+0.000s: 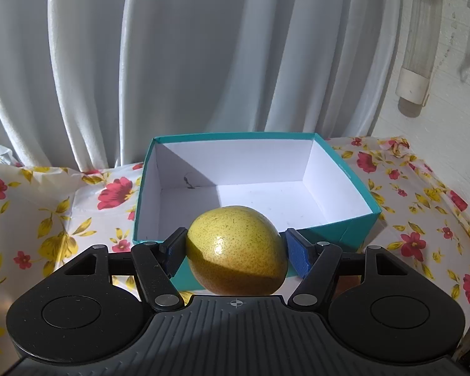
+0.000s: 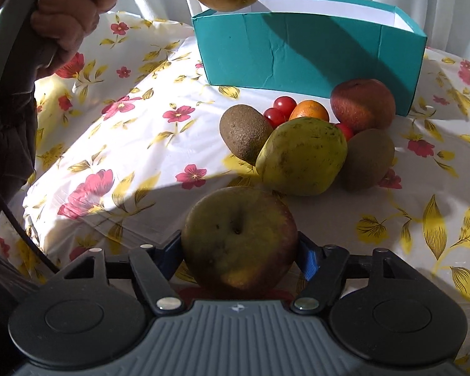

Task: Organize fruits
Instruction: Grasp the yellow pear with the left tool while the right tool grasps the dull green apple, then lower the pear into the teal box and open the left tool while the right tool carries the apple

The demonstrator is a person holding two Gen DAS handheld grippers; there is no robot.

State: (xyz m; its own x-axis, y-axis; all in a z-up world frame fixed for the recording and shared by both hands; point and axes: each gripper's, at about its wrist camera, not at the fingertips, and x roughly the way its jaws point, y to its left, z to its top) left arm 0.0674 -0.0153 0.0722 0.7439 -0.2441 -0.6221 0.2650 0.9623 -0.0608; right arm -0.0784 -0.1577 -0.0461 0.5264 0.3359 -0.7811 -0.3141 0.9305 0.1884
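The left claw (image 1: 235, 250) grips a pear (image 1: 236, 250) just before the teal box (image 1: 354, 219); the right claw (image 2: 239, 255) clasps an apple (image 2: 239, 247) near the fruit pile (image 2: 300, 156).

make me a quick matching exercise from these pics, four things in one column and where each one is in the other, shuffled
Things
1. speckled yellow pear
2. dull green-red apple
3. teal cardboard box with white inside
4. small red cherry tomatoes

Places
A. standing empty at the back of the floral cloth
B. lying in the fruit pile, by the brown fuzzy kiwi
C. between the left tongs, held up near the box
D. between the right tongs, low over the cloth

Pairs: 1-C, 2-D, 3-A, 4-B
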